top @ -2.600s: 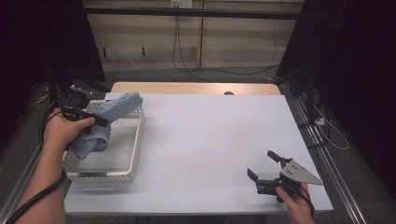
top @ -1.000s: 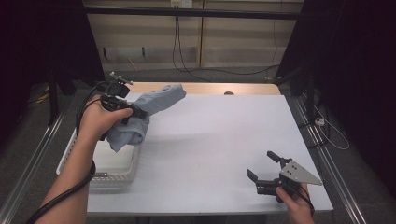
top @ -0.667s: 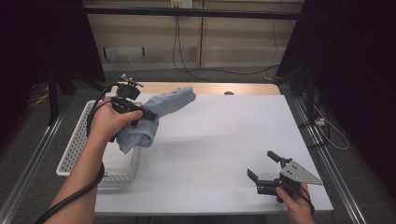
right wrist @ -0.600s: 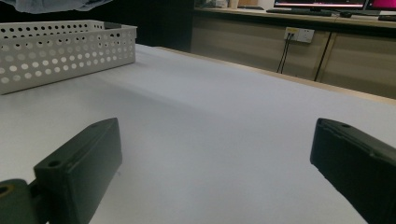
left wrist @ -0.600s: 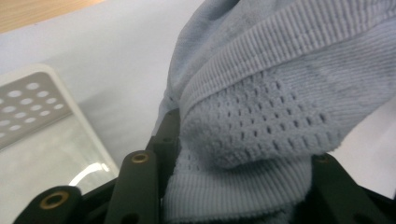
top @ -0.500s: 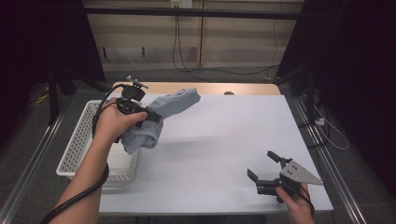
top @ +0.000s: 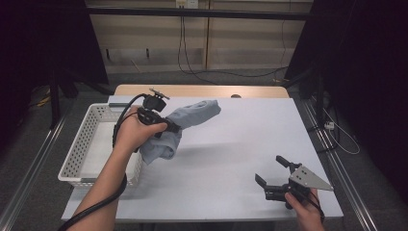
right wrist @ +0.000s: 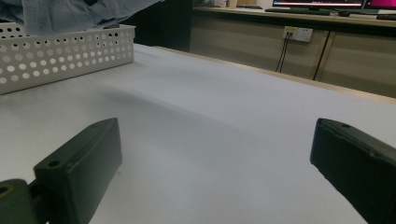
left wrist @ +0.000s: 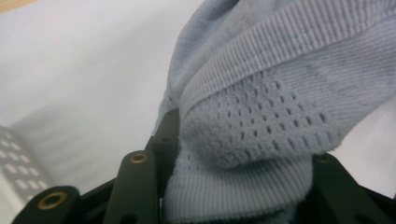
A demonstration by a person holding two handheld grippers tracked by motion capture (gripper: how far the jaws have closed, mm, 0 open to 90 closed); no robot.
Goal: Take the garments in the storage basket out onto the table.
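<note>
Since the earlier frames, we have lifted the pale blue knitted cloth (top: 185, 126) out of the white perforated plastic basket (top: 85, 154) and carried it rightward, so it now hangs in the air over the white desk (top: 240, 144), just past the basket's right rim. Our left tool (top: 171, 128) is clamped on a thick bunch of it; in the left gripper view the ribbed, eyelet-patterned fabric (left wrist: 261, 116) bulges between the two black jaws, which sit partly apart around the wad. One end of the cloth juts up and to the right, the rest droops below the hand.

Our right tool (top: 272, 179) rests low at the desk's near right corner, jaws standing wide apart with nothing between them, well apart from the cloth.

We judge the risks to be these: the grip holds a bunched fold rather than an edge, so the cloth could slide out if the wad shifts; and the drooping lower part hangs close to the basket, where it could snag the rim or drag the light basket along if we sweep low.
</note>
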